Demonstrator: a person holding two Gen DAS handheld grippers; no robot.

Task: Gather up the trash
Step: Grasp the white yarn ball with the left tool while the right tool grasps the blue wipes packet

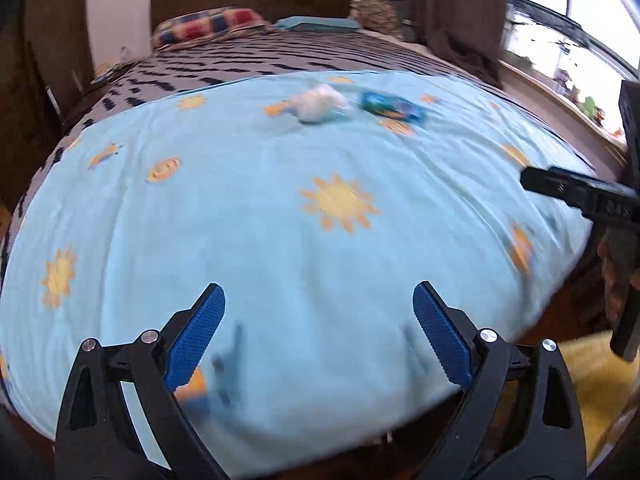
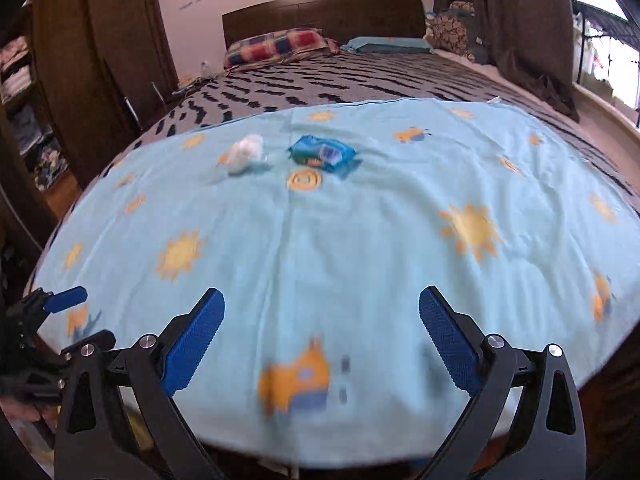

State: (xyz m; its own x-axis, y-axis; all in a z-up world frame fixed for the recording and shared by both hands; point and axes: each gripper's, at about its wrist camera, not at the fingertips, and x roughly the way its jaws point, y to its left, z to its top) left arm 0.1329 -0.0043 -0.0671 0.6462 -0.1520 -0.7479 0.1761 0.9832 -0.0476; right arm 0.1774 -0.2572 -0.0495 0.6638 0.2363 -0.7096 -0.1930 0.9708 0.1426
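Held the left gripper (image 1: 318,291) and the right gripper (image 2: 321,295) side by side above the near end of a pale blue sheet (image 1: 280,240), each tilted down toward it. Kept the fingers (image 1: 196,340) of both spread wide, with nothing between them and nothing touching the pads, probably so that either could close on a piece of trash once brought over it. Found the trash well beyond the fingertips, toward the far edge of the sheet. Counted two pieces, a crumpled white wad (image 2: 245,153) and a blue wrapper (image 2: 322,155). From the right fingers, saw the wad ahead and to the left, and the wrapper almost straight ahead. From the left fingers, saw the wad (image 1: 320,103) straight ahead and the wrapper (image 1: 392,107) a little to the right. Found the two lying near each other but apart, flat on the cloth with nothing over them. Judged the sheet to be spread over the bed (image 2: 360,76) as a clean ground for the trash, since it covered only the near part and left the striped cover bare beyond. Counted two pillows at the far end, against the headboard (image 2: 320,12): one checked pillow (image 2: 276,46) and one blue pillow (image 2: 390,45). Counted two grippers and four fingers in all, none of them holding anything. Judged no piece collected yet. Could not find a bin or bag anywhere around the fingers.
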